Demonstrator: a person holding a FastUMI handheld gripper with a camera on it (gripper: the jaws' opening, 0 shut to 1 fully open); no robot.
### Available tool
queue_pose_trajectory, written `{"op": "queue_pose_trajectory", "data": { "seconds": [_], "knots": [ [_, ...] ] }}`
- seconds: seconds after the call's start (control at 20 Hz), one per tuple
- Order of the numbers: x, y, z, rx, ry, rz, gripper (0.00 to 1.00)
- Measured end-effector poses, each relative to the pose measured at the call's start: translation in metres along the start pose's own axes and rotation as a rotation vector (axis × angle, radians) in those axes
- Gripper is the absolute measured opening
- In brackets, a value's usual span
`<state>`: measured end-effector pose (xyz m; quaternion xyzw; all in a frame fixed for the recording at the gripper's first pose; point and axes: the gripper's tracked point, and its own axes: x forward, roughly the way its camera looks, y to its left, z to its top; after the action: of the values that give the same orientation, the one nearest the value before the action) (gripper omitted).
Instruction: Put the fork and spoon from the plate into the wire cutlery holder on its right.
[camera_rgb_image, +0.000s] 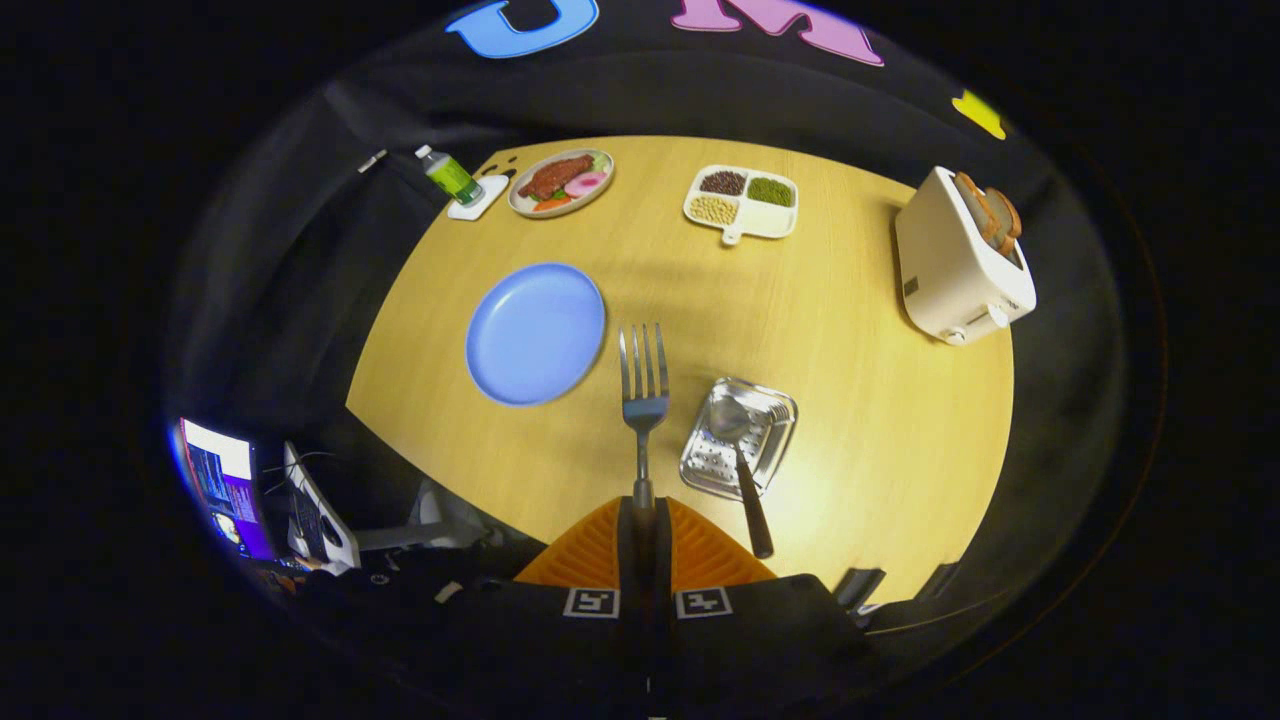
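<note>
Far left, off the table: lit screen (222, 485), with a white stand (318, 512) and cables just beside it.

Back left corner of table (880, 440): small bottle (449, 175) with green label, standing on a white coaster (478, 200). Just right of that, plate of food (560, 182), reddish and pink pieces, some green.

Nearer, left of centre: blue plate (535, 333), bare, nothing on it.

Centre: fork (643, 400), tines pointing away, handle running back into the gripper (643, 520). Fingers closed tight on the handle, one each side, no gap visible. Fork held above the table between blue plate and cutlery holder, touching neither as far as can be told.

Back centre-right: white divided tray (742, 205) with handle tab, compartments holding dark brown, green and pale grains; fourth compartment looks plain white.

Just right of the fork: metal cutlery holder (738, 437), square, perforated bottom. Spoon (740, 470) already in it, bowl down inside, dark handle sticking out toward the gripper over the near rim.

Far right: white toaster (960, 270), two slices of bread (992, 218) poking out of the slots, knob on the front face.
</note>
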<state>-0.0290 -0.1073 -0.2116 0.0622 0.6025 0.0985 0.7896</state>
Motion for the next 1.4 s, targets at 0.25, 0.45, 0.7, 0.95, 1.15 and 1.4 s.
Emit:
{"op": "queue_pose_trajectory", "data": {
  "seconds": [0.25,0.45,0.7,0.95,1.15,1.4],
  "knots": [
    [-0.001,-0.049,-0.028,0.007,0.28,-0.017,0.06],
    [0.008,-0.07,-0.029,-0.043,0.482,-0.055,0.06],
    [0.025,-0.069,-0.018,-0.087,0.649,-0.09,0.06],
    [0.05,-0.068,-0.009,-0.073,0.742,-0.109,0.06],
    [0.067,-0.068,-0.002,-0.046,0.772,-0.128,0.07],
    [0.081,-0.064,0.006,-0.02,0.713,-0.107,0.1]
  ]
}}
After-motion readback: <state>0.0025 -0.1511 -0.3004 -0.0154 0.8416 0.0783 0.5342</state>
